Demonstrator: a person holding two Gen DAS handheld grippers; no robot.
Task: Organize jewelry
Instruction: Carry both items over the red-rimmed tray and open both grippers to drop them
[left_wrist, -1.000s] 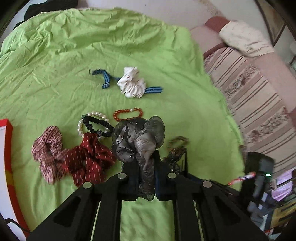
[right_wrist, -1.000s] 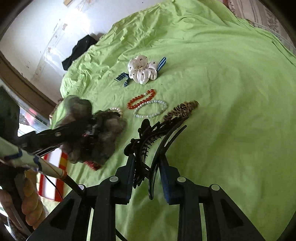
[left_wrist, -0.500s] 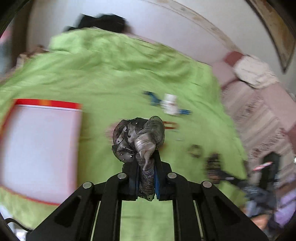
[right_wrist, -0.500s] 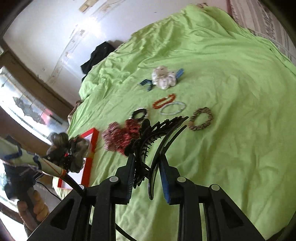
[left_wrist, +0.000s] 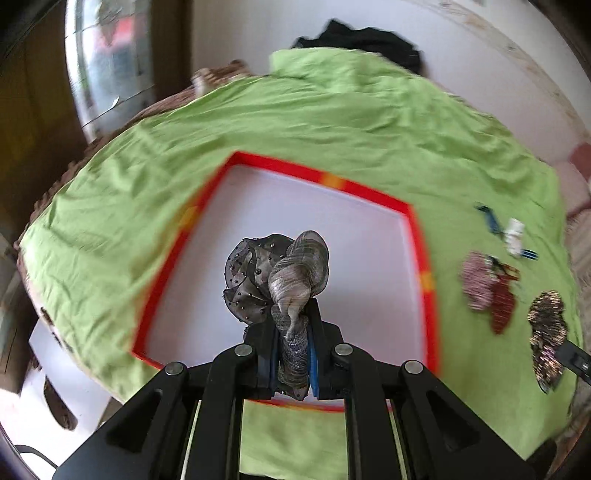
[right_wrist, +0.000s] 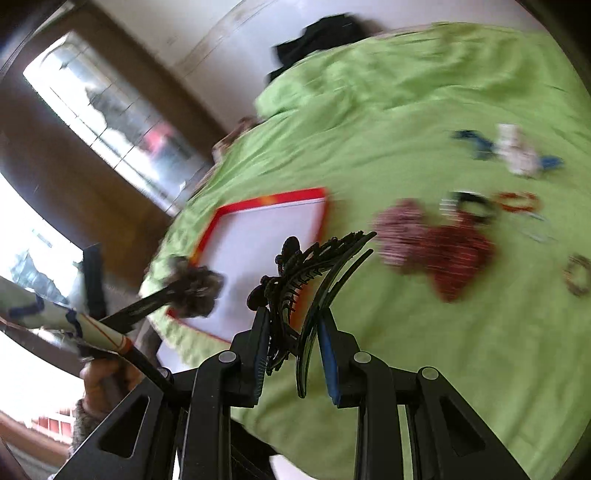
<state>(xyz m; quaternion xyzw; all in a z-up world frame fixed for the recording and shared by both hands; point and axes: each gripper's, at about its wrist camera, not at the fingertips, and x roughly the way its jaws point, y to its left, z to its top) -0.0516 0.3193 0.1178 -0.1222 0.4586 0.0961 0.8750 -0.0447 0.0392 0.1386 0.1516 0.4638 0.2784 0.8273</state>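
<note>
My left gripper (left_wrist: 291, 332) is shut on a grey beaded scrunchie (left_wrist: 277, 277) and holds it above the white tray with a red rim (left_wrist: 314, 175). In the right wrist view the left gripper with the scrunchie (right_wrist: 195, 286) hangs over the tray's near corner (right_wrist: 273, 199). My right gripper (right_wrist: 293, 332) is shut on a black hair claw clip (right_wrist: 306, 266), held above the green bedsheet (right_wrist: 424, 350) to the right of the tray.
Red scrunchies (right_wrist: 436, 251), a black hair tie (right_wrist: 472, 206), an orange bead bracelet (right_wrist: 517, 201), a white scrunchie on a blue band (right_wrist: 517, 155) and a brown bracelet (right_wrist: 578, 275) lie on the sheet. A dark garment (left_wrist: 365, 40) lies at the far edge.
Both grippers have swung left, away from the jewelry pile. My left gripper with the scrunchie has come over the tray. The right gripper keeps the claw clip.
</note>
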